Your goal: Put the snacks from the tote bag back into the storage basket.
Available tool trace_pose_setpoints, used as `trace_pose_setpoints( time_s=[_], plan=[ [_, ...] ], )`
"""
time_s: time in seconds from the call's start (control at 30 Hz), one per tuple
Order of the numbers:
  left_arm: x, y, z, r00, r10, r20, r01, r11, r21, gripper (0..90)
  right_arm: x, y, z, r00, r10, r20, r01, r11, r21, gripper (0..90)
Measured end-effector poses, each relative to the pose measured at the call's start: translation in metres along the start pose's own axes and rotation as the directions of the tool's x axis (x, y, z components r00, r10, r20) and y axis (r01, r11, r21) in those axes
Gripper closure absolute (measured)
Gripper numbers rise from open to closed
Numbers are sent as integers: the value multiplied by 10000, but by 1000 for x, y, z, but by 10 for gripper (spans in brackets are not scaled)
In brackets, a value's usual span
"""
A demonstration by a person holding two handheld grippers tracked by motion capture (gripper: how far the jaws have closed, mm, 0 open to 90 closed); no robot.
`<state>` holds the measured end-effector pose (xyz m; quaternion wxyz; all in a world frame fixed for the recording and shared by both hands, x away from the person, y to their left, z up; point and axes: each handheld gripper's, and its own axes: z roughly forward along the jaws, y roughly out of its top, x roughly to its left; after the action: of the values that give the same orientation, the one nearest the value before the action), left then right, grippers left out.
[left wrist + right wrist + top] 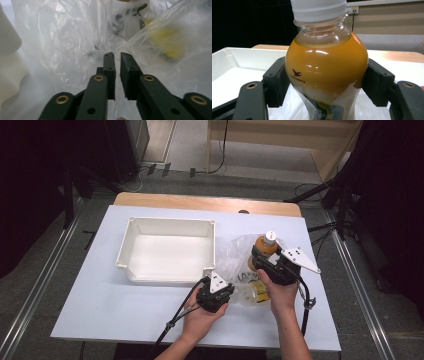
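My right gripper (265, 257) is shut on an orange juice bottle (265, 245) with a white cap, held upright over a clear plastic bag (234, 255). In the right gripper view the two pads press on the bottle (324, 70) just below its round shoulder, with the right gripper (324, 83) at its sides. My left gripper (231, 289) rests low on the table at the bag's near edge. In the left gripper view the left gripper (117, 55) has its jaws a narrow gap apart, with their tips at the crumpled bag (62, 45). A yellow item (165, 42) shows through the film.
A white empty tray (170, 222) stands left of the bag on the pale blue table (100, 295); its rim (237, 52) lies behind the bottle. The wooden table edge (200, 200) runs along the back. Cables trail from both grippers toward the front edge.
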<state>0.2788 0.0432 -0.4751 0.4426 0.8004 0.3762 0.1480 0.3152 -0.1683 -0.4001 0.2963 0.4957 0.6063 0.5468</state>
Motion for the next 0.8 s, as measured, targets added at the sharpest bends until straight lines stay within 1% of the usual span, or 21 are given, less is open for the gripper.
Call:
trace_pose_setpoints(
  time_s=[0.03, 0.1, 0.13, 0.2, 0.23, 0.27, 0.3, 0.37, 0.4, 0.43, 0.5, 0.57, 0.63, 0.7, 0.8],
  plan=[
    [0, 0, 0, 10000, 0, 0, 0, 10000, 0, 790, 0, 0, 0, 10000, 0, 0, 0, 10000, 0, 306],
    [2, 0, -1, 9998, -180, 104, 181, 9997, -150, 773, 2, 3, -2, 10000, -64, -20, 64, 10000, -4, 306],
    [3, 0, -2, 9995, -247, 208, 254, 9992, -324, 748, 2, 4, -3, 10000, -61, -17, 61, 10000, 7, 305],
    [5, -1, -6, 9990, -367, 258, 380, 9980, -506, 685, 3, 7, -5, 9999, -109, -32, 109, 9999, 18, 305],
    [6, -1, -7, 9989, -383, 278, 401, 9970, -655, 599, 4, 10, -8, 9998, -209, 26, 208, 9998, 35, 305],
    [6, -1, -9, 9988, -417, 252, 436, 9959, -787, 599, 4, 10, -8, 9998, -209, 26, 208, 9998, 35, 305],
    [6, -1, -11, 9988, -460, 174, 474, 9949, -895, 494, 5, 13, -11, 9998, -196, -50, 196, 9998, 23, 305],
    [7, 0, -16, 9983, -539, 224, 563, 9912, -1196, 380, 5, 15, -14, 9998, -175, -113, 175, 9998, -20, 305],
    [8, 0, -18, 9984, -535, 193, 556, 9903, -1273, 380, 5, 15, -14, 9998, -175, -113, 175, 9998, -20, 305],
    [9, 0, -20, 9985, -520, 175, 539, 9894, -1348, 335, 5, 16, -15, 9998, -184, -126, 184, 9998, -36, 305],
    [10, -1, -24, 9981, -559, 266, 591, 9883, -1403, 261, 5, 17, -16, 9996, -260, -109, 260, 9997, -40, 305],
    [12, -3, -28, 9988, -444, 196, 468, 9885, -1439, 189, 6, 17, -16, 9996, -219, -149, 219, 9998, 3, 305],
    [14, -4, -31, 9985, -452, 299, 492, 9875, -1496, 145, 7, 18, -17, 9996, -214, -185, 215, 9998, 17, 305],
    [18, -7, -36, 9988, -354, 352, 404, 9872, -1541, 138, 7, 18, -17, 9994, -253, -256, 252, 9997, -50, 305],
    [20, -9, -40, 9989, -321, 333, 369, 9874, -1541, 121, 8, 18, -18, 9993, -260, -269, 259, 9997, -44, 304]
  ],
)
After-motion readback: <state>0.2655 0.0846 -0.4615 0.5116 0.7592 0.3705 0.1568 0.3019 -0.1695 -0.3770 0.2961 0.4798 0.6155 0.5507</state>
